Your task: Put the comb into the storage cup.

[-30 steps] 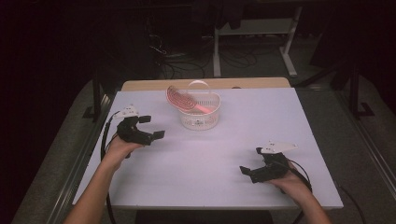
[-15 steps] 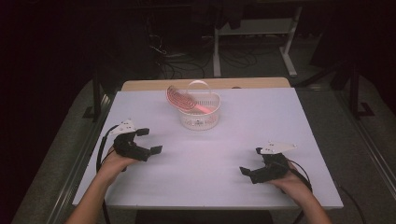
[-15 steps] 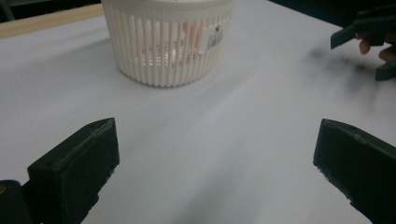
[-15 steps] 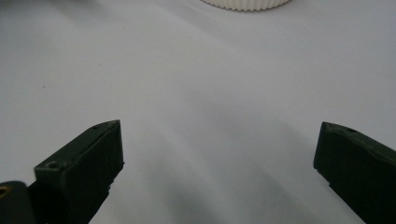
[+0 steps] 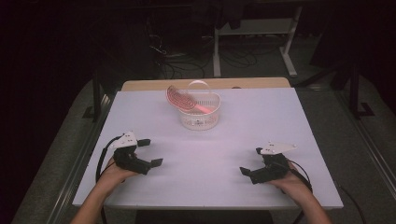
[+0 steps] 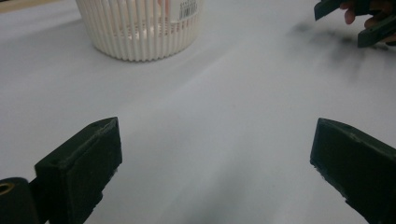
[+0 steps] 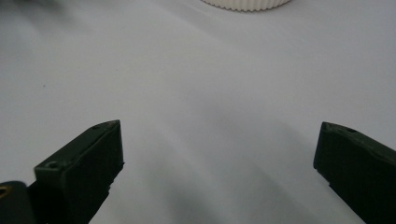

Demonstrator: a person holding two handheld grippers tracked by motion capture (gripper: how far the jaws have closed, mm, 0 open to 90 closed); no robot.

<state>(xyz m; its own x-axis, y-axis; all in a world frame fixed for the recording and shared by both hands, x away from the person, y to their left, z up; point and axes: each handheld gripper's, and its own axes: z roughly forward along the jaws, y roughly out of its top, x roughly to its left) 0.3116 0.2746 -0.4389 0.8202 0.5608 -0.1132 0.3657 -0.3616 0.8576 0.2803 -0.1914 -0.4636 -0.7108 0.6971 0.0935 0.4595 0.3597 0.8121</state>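
Note:
A white slatted basket (image 5: 199,116) stands at the far middle of the white table (image 5: 280,112), and a pink hairbrush (image 5: 183,100) leans in it with its head over the left rim. My left gripper (image 5: 152,151) rests at the near left, open and holding nothing. Near the front right, my right gripper (image 5: 251,160) also stands open with nothing in it. The left gripper view looks between its own wide jaws (image 6: 215,163) at the basket (image 6: 140,28), with the right gripper (image 6: 355,18) at top right. In the right gripper view, bare table lies between the spread jaws (image 7: 219,163).
A wooden strip (image 5: 205,84) runs along the table's far edge. Beyond it are desk legs (image 5: 217,51) and cables on a dark floor. Bare table surface lies between the two grippers and in front of the basket.
My left gripper has drawn back toward the near edge, still open. The right gripper has stayed where it was.

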